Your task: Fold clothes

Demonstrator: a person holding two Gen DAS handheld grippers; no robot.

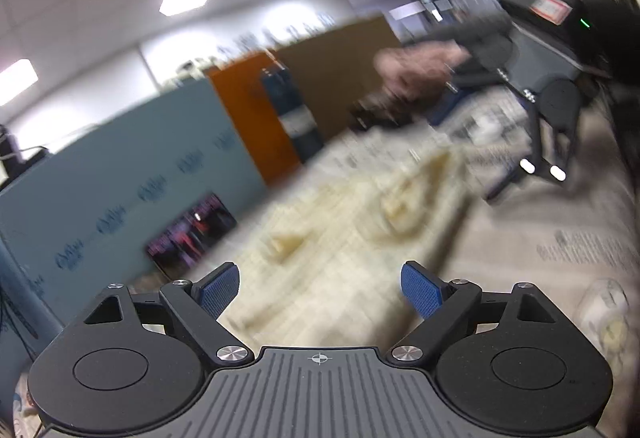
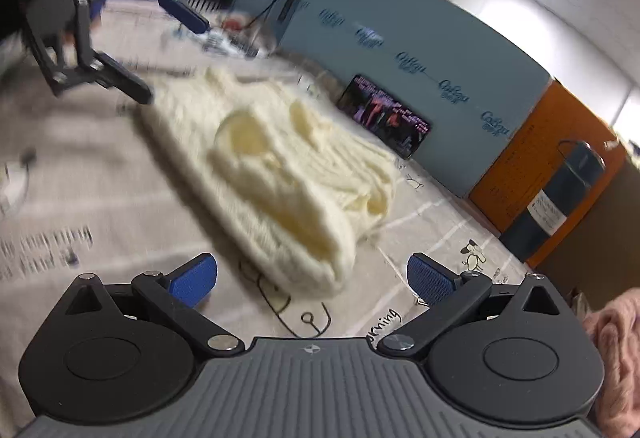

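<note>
A cream knitted sweater (image 2: 276, 162) lies bunched and partly folded on the printed tablecloth (image 2: 80, 166); it also shows blurred in the left wrist view (image 1: 360, 214). My left gripper (image 1: 320, 290) is open and empty, above the sweater's near end. My right gripper (image 2: 312, 278) is open and empty, just short of the sweater's rounded near edge. The left gripper shows in the right wrist view (image 2: 168, 38), over the sweater's far end. The right gripper shows in the left wrist view (image 1: 520, 174), beyond the sweater. Both views are motion-blurred.
A pink knitted garment (image 2: 616, 354) lies at the right edge; a pink shape (image 1: 416, 70) also shows at the back. Blue foam panels (image 2: 420, 58) and an orange board (image 2: 532, 174) wall the table's far side. Cables and small items (image 2: 236, 38) lie near the back.
</note>
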